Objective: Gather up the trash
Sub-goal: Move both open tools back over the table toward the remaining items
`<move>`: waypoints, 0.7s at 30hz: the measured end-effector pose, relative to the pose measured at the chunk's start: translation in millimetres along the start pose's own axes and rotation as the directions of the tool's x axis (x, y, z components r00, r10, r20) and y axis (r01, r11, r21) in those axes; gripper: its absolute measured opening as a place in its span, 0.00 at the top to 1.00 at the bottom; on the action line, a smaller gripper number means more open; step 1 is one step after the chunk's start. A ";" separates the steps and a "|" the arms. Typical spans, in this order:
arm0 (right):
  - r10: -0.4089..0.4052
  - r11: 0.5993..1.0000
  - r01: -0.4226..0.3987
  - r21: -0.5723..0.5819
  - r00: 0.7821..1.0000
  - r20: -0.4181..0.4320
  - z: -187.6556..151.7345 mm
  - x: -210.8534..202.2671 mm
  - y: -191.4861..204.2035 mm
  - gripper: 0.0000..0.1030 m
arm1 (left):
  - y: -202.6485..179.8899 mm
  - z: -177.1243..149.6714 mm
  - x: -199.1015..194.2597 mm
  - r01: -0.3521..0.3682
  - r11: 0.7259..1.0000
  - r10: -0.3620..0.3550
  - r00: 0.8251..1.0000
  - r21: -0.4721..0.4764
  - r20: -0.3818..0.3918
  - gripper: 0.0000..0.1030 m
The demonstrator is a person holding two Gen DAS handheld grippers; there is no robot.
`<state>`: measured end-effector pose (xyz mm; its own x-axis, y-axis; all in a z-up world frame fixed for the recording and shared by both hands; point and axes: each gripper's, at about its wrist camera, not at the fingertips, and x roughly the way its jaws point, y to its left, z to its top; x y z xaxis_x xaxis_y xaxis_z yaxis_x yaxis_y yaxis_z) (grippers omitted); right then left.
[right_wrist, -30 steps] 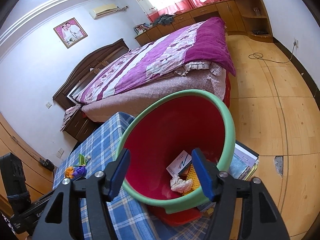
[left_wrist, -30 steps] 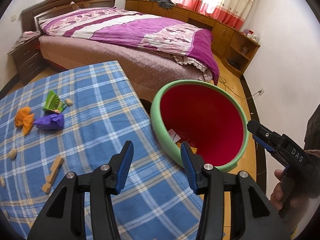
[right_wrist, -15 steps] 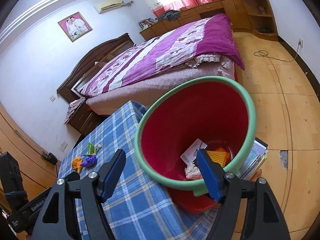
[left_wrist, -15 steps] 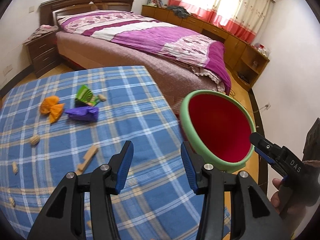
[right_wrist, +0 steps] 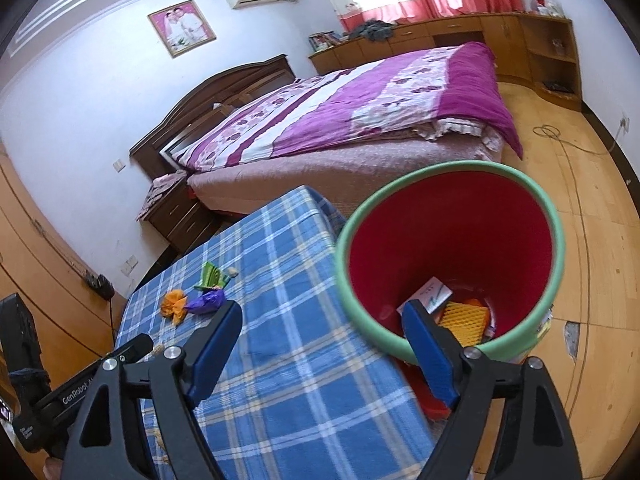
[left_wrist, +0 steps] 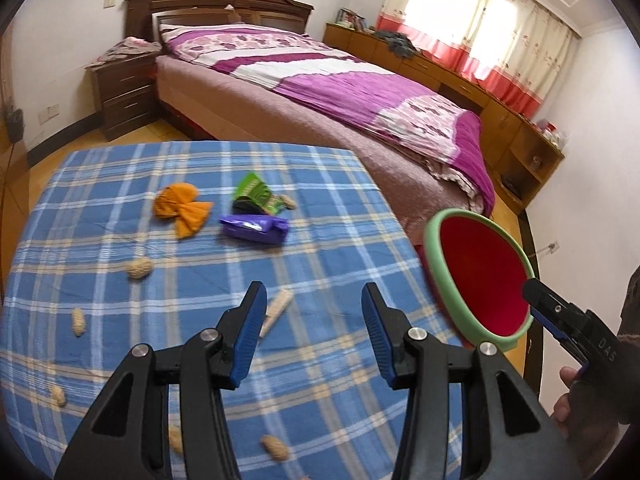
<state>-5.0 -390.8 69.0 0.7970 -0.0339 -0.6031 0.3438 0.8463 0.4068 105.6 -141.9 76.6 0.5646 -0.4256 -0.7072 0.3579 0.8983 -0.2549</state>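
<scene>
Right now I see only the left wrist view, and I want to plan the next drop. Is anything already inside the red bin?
Observer: Yes. The right wrist view looks down into the red bin. A white card and an orange foam net lie at its bottom.
Operator: I only catch the side of the right gripper. Is it carrying anything?
Observer: No. It is open, its jaws have just been opening, and nothing is between them.
</scene>
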 end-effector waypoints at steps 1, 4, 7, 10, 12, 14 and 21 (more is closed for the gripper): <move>0.001 1.000 -0.001 -0.006 1.000 -0.001 0.1 1.6 3.8 0.15 | 4.3 1.4 -0.6 -0.005 1.000 0.005 1.000 -0.004 0.003 0.52; 0.009 1.000 -0.009 -0.025 1.000 -0.006 0.9 9.2 18.7 0.13 | 21.9 7.6 -1.7 -0.023 1.000 0.023 1.000 -0.018 0.014 0.52; 0.017 0.999 -0.018 -0.044 1.000 -0.016 2.1 18.6 33.6 0.13 | 35.6 14.2 -0.8 -0.043 0.999 0.043 0.999 -0.026 0.020 0.52; 0.023 0.998 -0.025 -0.064 0.999 -0.022 2.9 28.5 47.2 0.13 | 51.1 22.3 1.4 -0.066 0.997 0.067 0.997 -0.031 0.024 0.52; 0.026 0.997 -0.028 -0.079 0.999 -0.027 3.4 35.7 56.4 0.13 | 60.0 27.7 3.3 -0.081 0.996 0.082 0.996 -0.031 0.028 0.52; 0.031 0.996 -0.034 -0.087 0.999 -0.032 3.3 42.4 63.1 0.13 | 67.1 31.7 4.5 -0.095 0.995 0.096 0.995 -0.032 0.035 0.52; 0.038 0.993 -0.042 -0.109 0.998 -0.044 6.4 65.8 77.5 0.13 | 96.7 49.2 21.8 -0.152 0.987 0.154 0.987 -0.043 0.039 0.52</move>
<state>77.2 -330.8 65.3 0.7866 0.0214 -0.6171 0.2538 0.8999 0.3548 189.1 -69.7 69.0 0.6419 -0.2860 -0.7115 0.2355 0.9565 -0.1720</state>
